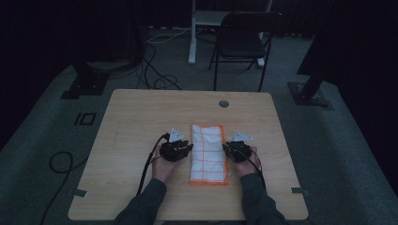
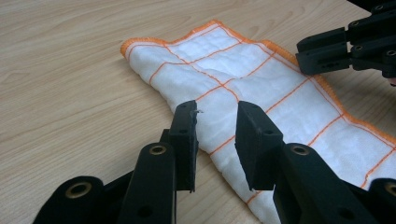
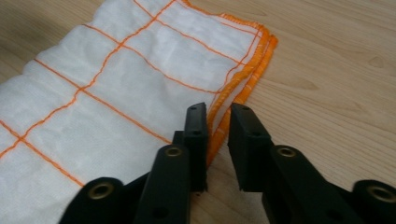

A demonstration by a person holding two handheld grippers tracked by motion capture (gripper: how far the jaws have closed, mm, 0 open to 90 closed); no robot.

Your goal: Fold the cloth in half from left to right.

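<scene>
A white cloth (image 1: 208, 152) with orange grid lines and an orange hem lies folded into a long strip in the middle of the wooden table (image 1: 136, 117). My left gripper (image 1: 189, 147) rests at the strip's left side. In the left gripper view its jaws (image 2: 217, 109) stand apart over the folded edge of the cloth (image 2: 243, 70), without pressing on it. My right gripper (image 1: 225, 146) sits at the strip's right side. Its jaws (image 3: 218, 112) show a narrow gap, and the orange hem of the cloth (image 3: 116, 79) runs into that gap. The right gripper (image 2: 345, 46) also appears across the cloth.
A round cable hole (image 1: 224, 103) sits near the table's far edge. Beyond the table stand a dark folding chair (image 1: 244, 37) and a white desk leg (image 1: 192, 33). Cables lie on the grey floor (image 1: 155, 70). Bare wood surrounds the cloth.
</scene>
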